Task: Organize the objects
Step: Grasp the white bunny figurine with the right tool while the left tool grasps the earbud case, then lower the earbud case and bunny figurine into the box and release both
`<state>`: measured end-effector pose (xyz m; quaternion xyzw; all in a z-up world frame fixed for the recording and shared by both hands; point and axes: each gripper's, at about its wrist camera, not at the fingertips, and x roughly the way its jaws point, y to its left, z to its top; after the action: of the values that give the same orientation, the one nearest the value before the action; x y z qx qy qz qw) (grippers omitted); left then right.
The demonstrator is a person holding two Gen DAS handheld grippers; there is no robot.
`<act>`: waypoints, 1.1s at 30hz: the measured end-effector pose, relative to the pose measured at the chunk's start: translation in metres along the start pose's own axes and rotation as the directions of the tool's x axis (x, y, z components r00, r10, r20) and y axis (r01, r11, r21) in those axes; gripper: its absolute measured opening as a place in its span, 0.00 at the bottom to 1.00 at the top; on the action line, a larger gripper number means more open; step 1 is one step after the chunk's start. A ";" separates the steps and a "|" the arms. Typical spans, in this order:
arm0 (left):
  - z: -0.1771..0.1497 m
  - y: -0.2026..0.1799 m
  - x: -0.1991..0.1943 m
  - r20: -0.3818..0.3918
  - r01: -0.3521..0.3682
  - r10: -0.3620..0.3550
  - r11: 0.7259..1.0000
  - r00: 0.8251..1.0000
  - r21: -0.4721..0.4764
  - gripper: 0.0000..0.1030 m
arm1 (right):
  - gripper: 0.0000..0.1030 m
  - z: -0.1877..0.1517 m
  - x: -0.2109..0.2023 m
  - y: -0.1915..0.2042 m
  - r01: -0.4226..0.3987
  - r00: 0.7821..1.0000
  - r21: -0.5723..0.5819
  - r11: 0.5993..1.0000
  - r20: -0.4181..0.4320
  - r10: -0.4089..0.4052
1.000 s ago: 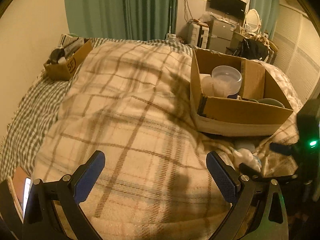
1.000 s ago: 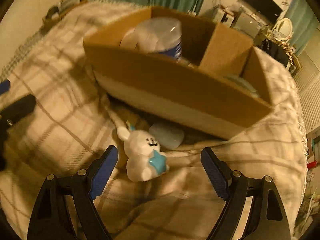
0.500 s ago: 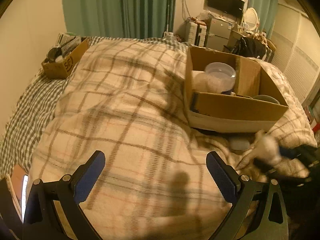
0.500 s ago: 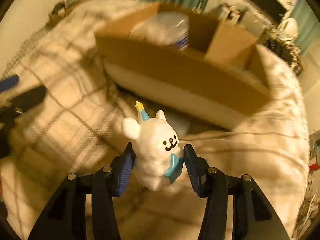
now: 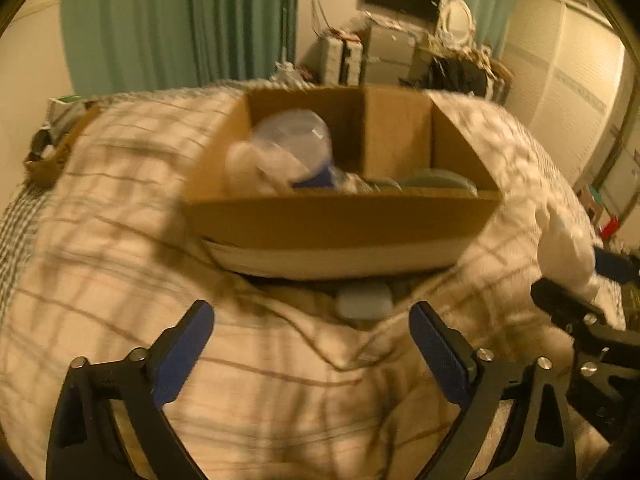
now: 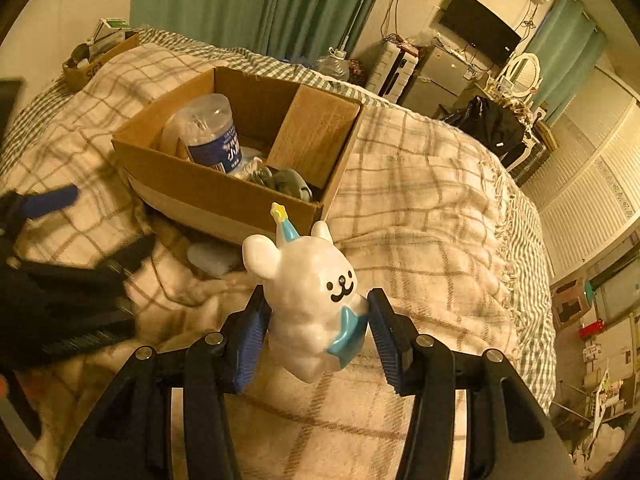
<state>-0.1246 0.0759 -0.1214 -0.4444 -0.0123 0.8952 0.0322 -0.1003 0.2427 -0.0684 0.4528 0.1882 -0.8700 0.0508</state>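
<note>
between right gripper [image 6: 316, 330] pads (clamped): figurine [image 6: 310, 296]

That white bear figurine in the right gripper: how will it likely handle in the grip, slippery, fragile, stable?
The bear figurine looks glossy and hard, probably glazed or plastic, so it may slip between the pads. The right gripper pinches only its rounded lower body, so it could pivot. If ceramic, the thin hat tip would chip easily in the cardboard box.

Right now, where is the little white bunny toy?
The white bunny toy is clamped in the right gripper, held above the plaid blanket just in front of the cardboard box; the left wrist view shows it blurred at far right.
</note>
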 end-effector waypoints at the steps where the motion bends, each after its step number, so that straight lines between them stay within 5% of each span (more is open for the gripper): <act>1: -0.002 -0.003 0.006 -0.013 0.008 -0.008 1.000 1.000 0.006 0.91 | 0.47 -0.002 0.002 -0.002 -0.001 1.000 0.001 1.000 0.000 0.001; 7: -0.006 -0.015 0.051 -0.116 0.024 -0.021 1.000 0.993 0.019 0.73 | 0.47 -0.008 0.019 -0.012 -0.036 0.999 0.023 0.999 -0.006 0.036; 18: 0.003 -0.022 0.092 -0.168 0.060 -0.059 0.998 0.984 0.000 0.72 | 0.48 -0.013 0.041 -0.011 -0.075 0.997 0.043 0.996 -0.031 0.076; 19: 0.003 -0.022 0.093 -0.170 0.062 -0.061 0.998 0.984 0.003 0.65 | 0.48 -0.013 0.043 -0.012 -0.078 0.996 0.047 0.996 -0.034 0.079; 21: 0.002 -0.022 0.091 -0.161 0.078 -0.076 0.997 0.984 0.008 0.53 | 0.48 -0.014 0.044 -0.012 -0.078 0.996 0.054 0.995 -0.037 0.080; 33: -0.013 -0.001 0.020 -0.131 0.110 -0.113 0.993 0.985 -0.030 0.49 | 0.48 -0.017 0.009 -0.011 -0.045 0.999 0.076 0.996 0.005 0.045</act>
<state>-0.1265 0.0782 -0.1456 -0.5017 -0.0453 0.8603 0.0779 -0.0952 0.2596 -0.0811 0.4572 0.1444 -0.8760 0.0534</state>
